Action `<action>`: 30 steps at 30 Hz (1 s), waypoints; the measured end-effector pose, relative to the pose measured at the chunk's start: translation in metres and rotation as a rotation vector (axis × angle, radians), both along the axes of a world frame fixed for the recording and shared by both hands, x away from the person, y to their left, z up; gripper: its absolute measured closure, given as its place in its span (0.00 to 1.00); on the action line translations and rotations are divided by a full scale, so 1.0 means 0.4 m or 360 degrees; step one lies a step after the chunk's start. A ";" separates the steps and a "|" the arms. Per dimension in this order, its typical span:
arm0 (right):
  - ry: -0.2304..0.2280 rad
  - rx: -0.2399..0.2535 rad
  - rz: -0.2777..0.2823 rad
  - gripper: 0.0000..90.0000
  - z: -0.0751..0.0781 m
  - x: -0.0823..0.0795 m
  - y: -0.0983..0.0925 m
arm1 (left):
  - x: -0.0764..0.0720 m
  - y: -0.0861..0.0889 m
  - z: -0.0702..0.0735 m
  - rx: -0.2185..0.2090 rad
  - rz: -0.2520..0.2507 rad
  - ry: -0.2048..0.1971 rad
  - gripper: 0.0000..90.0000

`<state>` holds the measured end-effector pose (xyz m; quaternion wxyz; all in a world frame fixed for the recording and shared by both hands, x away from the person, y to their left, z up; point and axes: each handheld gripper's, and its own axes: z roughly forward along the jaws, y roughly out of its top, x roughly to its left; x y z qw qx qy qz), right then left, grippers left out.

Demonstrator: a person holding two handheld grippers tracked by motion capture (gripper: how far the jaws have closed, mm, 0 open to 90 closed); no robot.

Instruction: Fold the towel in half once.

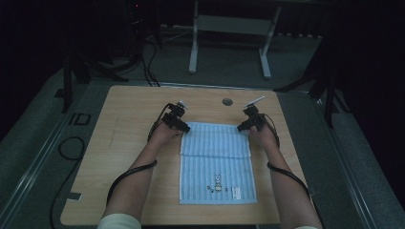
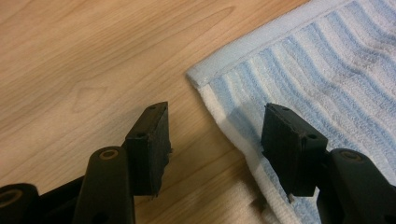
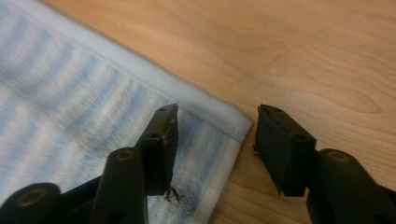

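A light blue striped towel point(image 1: 217, 167) lies flat on the wooden table point(image 1: 129, 143), with its far part doubled over as a second layer. A small rabbit motif point(image 1: 218, 182) sits near its front edge. My left gripper point(image 1: 184, 128) is at the towel's far left corner, my right gripper point(image 1: 241, 128) at the far right corner. In the left gripper view the jaws point(image 2: 215, 140) stand open astride the towel's point(image 2: 317, 70) side hem, one over wood and one over cloth. The right gripper point(image 3: 215, 140) is also open astride the towel's point(image 3: 70, 102) corner. Neither pair of pads presses on the cloth.
A round cable hole point(image 1: 227, 101) sits in the table just beyond the towel. Black cables trail from both grippers along the forearms. Bare wood lies left and right of the towel. The legs of a white frame point(image 1: 193, 52) stand on the floor behind the table.
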<state>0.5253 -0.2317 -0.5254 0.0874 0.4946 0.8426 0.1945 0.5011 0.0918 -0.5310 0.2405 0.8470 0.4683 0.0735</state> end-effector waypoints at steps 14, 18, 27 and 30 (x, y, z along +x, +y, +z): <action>-0.0054 -0.0046 0.0148 0.93 0.041 -0.012 0.038 | 0.006 -0.034 0.028 -0.0106 -0.0064 -0.0097 0.97; -0.0129 0.0037 0.0118 0.93 0.109 -0.003 0.020 | 0.001 -0.021 0.106 -0.0171 -0.0078 -0.0196 0.98; -0.0327 0.0070 0.0126 0.93 0.282 -0.001 0.007 | -0.020 0.009 0.307 -0.0228 -0.0102 -0.0431 0.98; -0.0412 0.0079 0.0132 0.93 0.343 -0.002 0.001 | -0.030 0.019 0.359 -0.0264 -0.0103 -0.0486 0.98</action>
